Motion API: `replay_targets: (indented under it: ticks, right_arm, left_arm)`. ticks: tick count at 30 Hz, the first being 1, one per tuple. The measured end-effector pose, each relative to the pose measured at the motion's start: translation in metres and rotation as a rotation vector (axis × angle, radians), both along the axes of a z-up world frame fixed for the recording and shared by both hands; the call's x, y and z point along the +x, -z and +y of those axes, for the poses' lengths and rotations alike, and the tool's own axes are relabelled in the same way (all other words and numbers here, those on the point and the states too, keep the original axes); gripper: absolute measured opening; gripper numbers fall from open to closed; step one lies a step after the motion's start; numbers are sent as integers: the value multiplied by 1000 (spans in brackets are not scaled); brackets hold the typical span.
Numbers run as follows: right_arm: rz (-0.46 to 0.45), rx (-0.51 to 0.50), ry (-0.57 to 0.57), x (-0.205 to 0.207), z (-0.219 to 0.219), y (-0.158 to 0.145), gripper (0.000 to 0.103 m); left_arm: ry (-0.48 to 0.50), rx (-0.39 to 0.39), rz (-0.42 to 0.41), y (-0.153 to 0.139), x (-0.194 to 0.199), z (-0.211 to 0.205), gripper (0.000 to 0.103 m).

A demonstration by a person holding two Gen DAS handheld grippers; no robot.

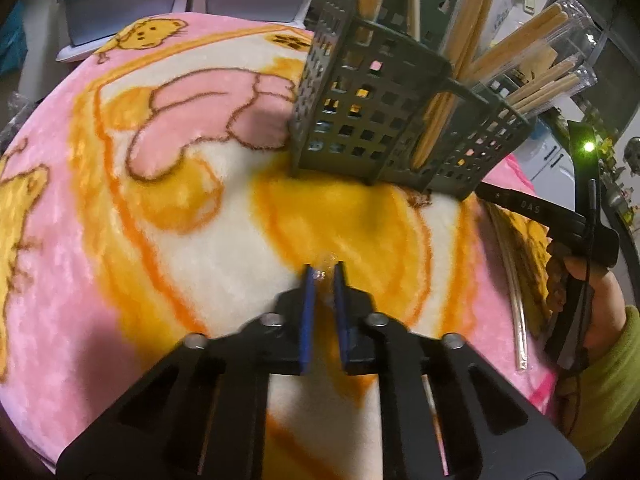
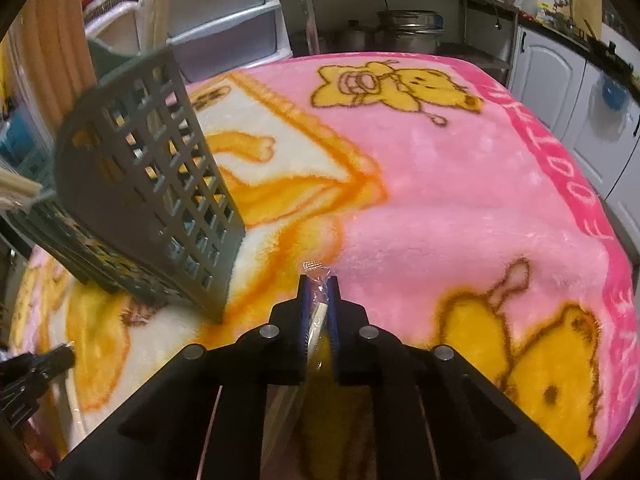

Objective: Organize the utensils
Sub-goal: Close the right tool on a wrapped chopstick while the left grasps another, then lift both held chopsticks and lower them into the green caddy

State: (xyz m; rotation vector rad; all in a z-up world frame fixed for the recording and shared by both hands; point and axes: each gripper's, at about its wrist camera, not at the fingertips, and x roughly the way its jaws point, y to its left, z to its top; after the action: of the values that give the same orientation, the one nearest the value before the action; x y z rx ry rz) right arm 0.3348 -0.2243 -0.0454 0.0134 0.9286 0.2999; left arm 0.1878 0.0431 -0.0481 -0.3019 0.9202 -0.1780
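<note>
While both pinch wrapped utensils, I judge them feather-light.
My left hand-held gripper [image 1: 323, 276] and right hand-held gripper [image 2: 319, 288] clamp crinkly, slippery wrappers [image 2: 316, 280]; gripping mid-length seems safest.

Wrapped utensils and the grey caddy on the blanket

A grey lattice caddy [image 1: 372, 120] stands upright holding wooden chopsticks [image 1: 464, 40]. A utensil in clear wrapper [image 2: 318, 308] is pinched between blue fingers [image 2: 306, 312]; another clear-wrapped piece [image 1: 323, 276] likewise; a third wrapped utensil [image 1: 516, 300] lies flat.
</note>
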Motion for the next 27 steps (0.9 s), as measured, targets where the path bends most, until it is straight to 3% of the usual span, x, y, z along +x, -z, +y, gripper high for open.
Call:
replay_targets:
  ticks: [4, 11, 21, 27]
  right_arm:
    - [-22, 76, -21, -11, -8, -19, 7]
    - [-101, 208, -70, -41, -21, -69, 6]
    - [-267, 233, -166, -83, -9, -133, 5]
    - [-426, 199, -186, -103, -2, -169, 5]
  left_arm:
    - [35, -22, -28, -13, -1, -7, 2]
    - [92, -55, -157, -66, -4, -21, 2]
    - [150, -70, -327, -140, -6, -39, 2]
    - [165, -70, -406, -175, -8, -43, 1]
